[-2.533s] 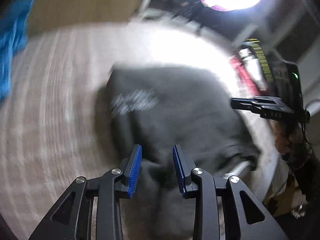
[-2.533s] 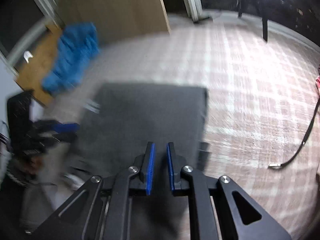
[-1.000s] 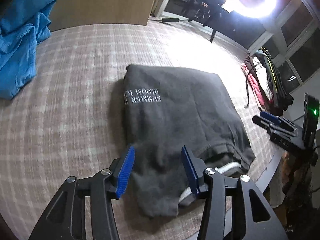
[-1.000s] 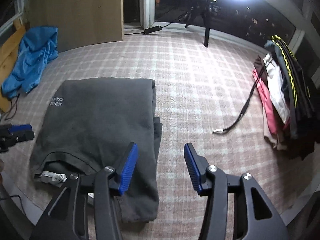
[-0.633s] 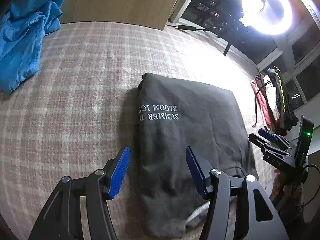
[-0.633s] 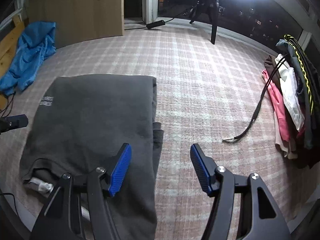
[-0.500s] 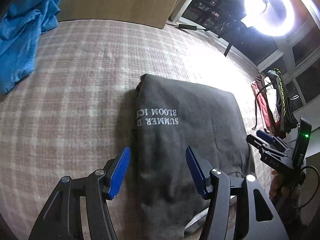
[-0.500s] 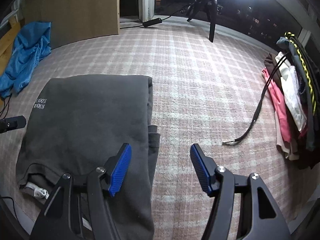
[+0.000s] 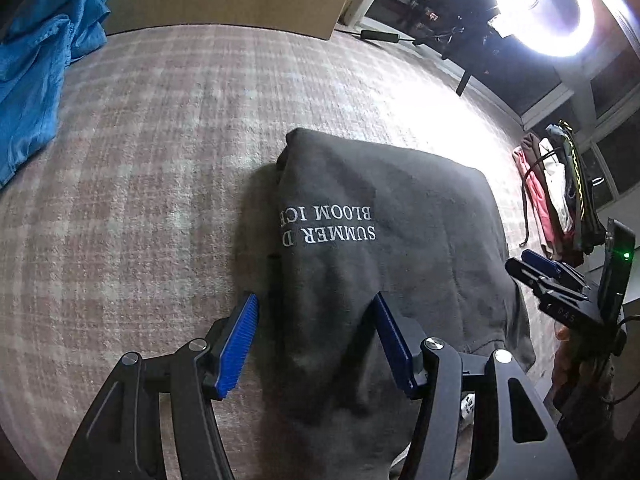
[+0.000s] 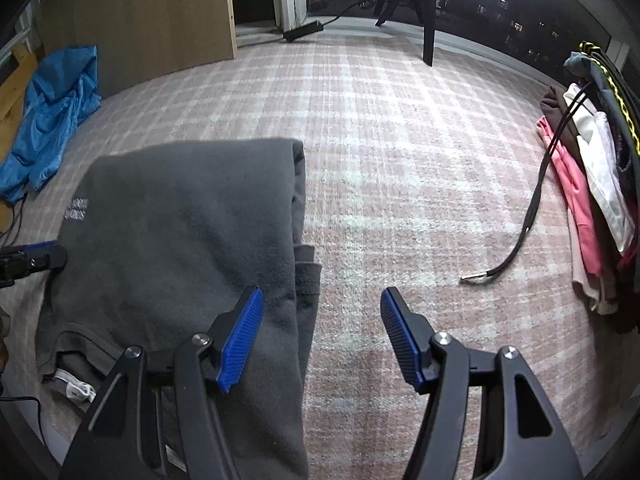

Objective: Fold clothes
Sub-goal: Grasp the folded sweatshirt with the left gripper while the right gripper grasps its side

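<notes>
A dark grey shirt (image 9: 384, 256) with white lettering lies folded into a rectangle on the plaid cloth surface (image 9: 160, 152). It also shows in the right wrist view (image 10: 180, 240), with its collar and white label at the near left. My left gripper (image 9: 316, 344) is open and empty, hovering over the shirt's left edge. My right gripper (image 10: 322, 340) is open and empty over the shirt's right edge, where a sleeve (image 10: 308, 276) sticks out. The right gripper also shows in the left wrist view (image 9: 560, 288), at the right.
A crumpled blue garment (image 10: 52, 120) lies at the far left near a wooden panel (image 10: 140, 20). A pile of clothes (image 10: 592, 184) with a black cord (image 10: 524, 224) lies at the right. A ring light (image 9: 548, 8) on a tripod stands beyond the surface.
Both grippers went from nearly shut on the shirt to wide open and drew back a little. The shirt now lies still, folded flat.
</notes>
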`<move>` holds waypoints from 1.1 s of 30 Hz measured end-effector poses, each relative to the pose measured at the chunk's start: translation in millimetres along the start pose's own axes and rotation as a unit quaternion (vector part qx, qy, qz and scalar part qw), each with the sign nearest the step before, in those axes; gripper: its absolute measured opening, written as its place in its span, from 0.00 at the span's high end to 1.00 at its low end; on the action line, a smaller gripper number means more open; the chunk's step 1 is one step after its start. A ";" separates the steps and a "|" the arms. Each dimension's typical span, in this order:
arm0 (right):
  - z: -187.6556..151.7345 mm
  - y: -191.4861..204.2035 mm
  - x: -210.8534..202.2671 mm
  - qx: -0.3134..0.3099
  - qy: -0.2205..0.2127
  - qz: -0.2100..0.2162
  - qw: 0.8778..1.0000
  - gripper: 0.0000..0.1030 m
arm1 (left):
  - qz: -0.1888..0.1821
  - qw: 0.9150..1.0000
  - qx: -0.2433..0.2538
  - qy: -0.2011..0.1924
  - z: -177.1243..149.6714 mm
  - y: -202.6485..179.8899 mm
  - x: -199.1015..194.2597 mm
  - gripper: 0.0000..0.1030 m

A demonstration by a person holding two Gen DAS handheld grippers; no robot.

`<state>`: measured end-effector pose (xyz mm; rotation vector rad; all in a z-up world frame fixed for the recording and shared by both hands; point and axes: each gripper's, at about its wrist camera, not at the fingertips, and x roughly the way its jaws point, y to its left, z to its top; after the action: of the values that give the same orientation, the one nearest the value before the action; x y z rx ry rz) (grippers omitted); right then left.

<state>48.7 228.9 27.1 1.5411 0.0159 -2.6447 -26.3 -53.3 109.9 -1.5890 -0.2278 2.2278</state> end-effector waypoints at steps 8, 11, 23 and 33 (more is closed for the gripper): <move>-1.0 -17.5 7.2 0.044 0.009 0.032 0.998 0.41 | -0.002 1.000 -0.006 -0.003 -3.5 14.3 -1.0 0.40; -3.2 -19.6 10.8 0.053 0.012 0.044 0.998 0.41 | -0.002 1.000 0.005 -0.004 -5.1 11.2 0.1 0.38; -8.9 -7.6 13.9 -0.001 0.009 0.082 0.997 0.41 | 0.021 0.995 0.096 0.023 -16.5 -36.9 19.1 0.36; -5.8 3.6 22.2 -0.022 0.011 0.164 0.986 0.76 | 0.011 0.995 0.099 0.009 -13.9 -35.9 17.7 0.65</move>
<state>43.1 224.2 5.1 1.4184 -0.1642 -2.3554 -10.4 -14.8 102.3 -1.5117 0.0145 2.1755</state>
